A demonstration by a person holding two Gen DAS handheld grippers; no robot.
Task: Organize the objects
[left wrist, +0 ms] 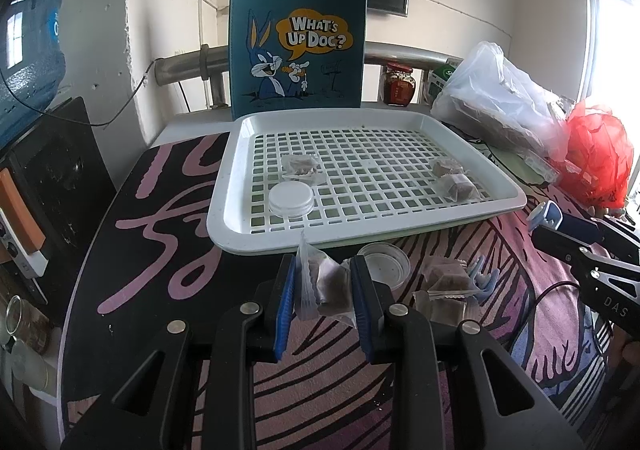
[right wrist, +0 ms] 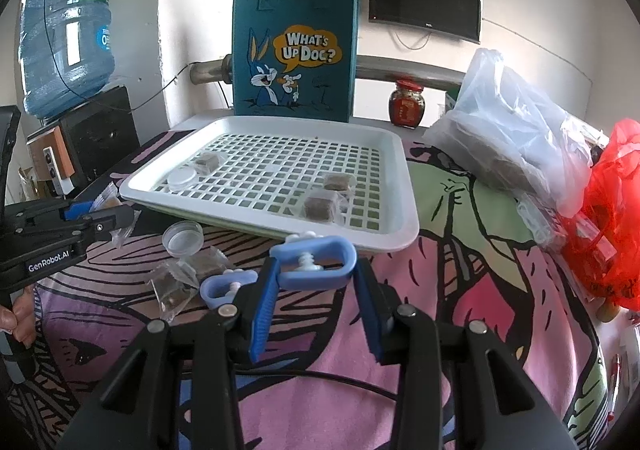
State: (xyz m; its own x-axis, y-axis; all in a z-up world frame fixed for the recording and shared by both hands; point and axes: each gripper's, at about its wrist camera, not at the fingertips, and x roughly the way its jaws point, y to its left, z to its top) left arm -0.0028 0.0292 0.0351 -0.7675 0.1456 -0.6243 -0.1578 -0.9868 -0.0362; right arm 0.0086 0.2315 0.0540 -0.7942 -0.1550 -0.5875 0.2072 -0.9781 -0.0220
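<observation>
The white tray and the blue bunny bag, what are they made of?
The white tray looks like hard, smooth plastic: glossy rim, moulded grid of square holes. The blue bunny bag looks like felt or a similar thick matte fabric: it stands stiff, has no shine, and its handles look stitched on. I can't be sure which.

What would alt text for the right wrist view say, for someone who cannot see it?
The right tool grips a blue clamp above a patterned cloth. Beyond it a white tray holds wrapped cubes and a lid, before a cartoon tote.
</observation>
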